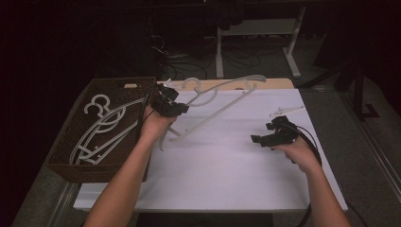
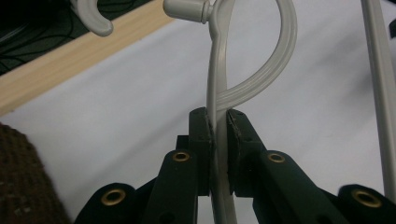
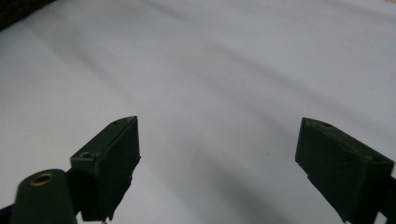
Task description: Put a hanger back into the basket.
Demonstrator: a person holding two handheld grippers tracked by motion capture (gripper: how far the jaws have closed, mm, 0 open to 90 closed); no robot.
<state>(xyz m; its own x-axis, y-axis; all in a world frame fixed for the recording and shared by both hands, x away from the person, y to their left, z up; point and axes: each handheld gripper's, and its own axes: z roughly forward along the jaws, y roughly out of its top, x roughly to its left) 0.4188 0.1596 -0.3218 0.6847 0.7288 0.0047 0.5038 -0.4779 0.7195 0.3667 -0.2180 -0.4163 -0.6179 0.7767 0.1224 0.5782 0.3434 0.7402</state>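
Here, the left gripper [image 2: 219, 135] clamps a pale grey plastic hanger [image 1: 222, 101] by its curved neck.
Basket of hangers [image 1: 101, 125] just beside it — likely the destination; right gripper [image 3: 217, 158] idles, jaws wide (holding nothing).

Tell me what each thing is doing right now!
left gripper: shut on the white hanger.
white hanger: gripped, raised at a tilt over the table.
right gripper: open, holding nothing.
basket: holds other white hangers.
small clip: lying on the white cloth.
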